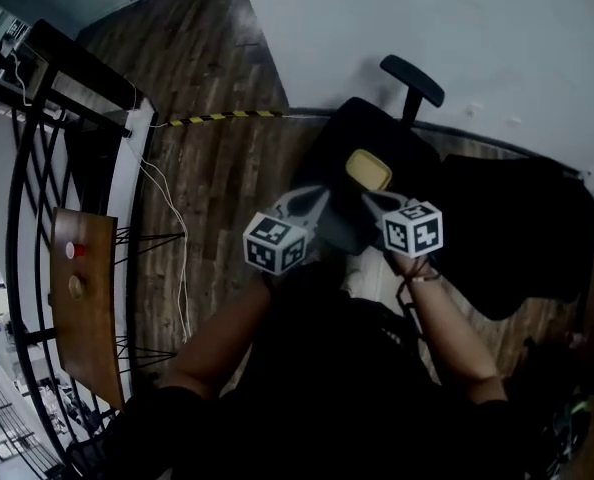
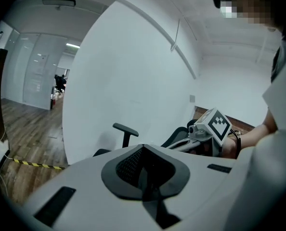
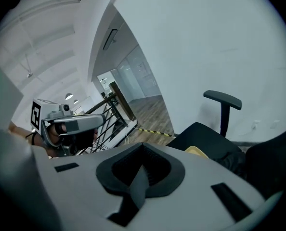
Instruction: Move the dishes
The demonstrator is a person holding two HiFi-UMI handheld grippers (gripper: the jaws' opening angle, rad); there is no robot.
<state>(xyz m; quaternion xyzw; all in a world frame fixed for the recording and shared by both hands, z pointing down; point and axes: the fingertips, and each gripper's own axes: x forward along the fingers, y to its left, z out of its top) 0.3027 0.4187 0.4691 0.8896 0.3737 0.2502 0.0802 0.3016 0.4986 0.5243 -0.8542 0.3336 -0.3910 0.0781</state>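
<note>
I hold both grippers close to my body above a black office chair (image 1: 377,158). My left gripper (image 1: 317,198) and right gripper (image 1: 373,201) point forward side by side, tips near each other. In the left gripper view its jaws (image 2: 144,177) meet along a seam with nothing between them. The right gripper (image 3: 140,173) looks the same in its own view. A flat yellow object (image 1: 368,170) lies on the chair seat just past the tips, and its edge (image 3: 197,151) shows in the right gripper view. No plate or bowl shows anywhere.
The chair's armrest (image 1: 412,78) stands by a white wall (image 1: 457,28). Yellow-black tape (image 1: 222,117) crosses the wooden floor. A black railing (image 1: 37,168) and a wooden board (image 1: 89,308) with two small items are at the left. Cables (image 1: 172,238) trail on the floor.
</note>
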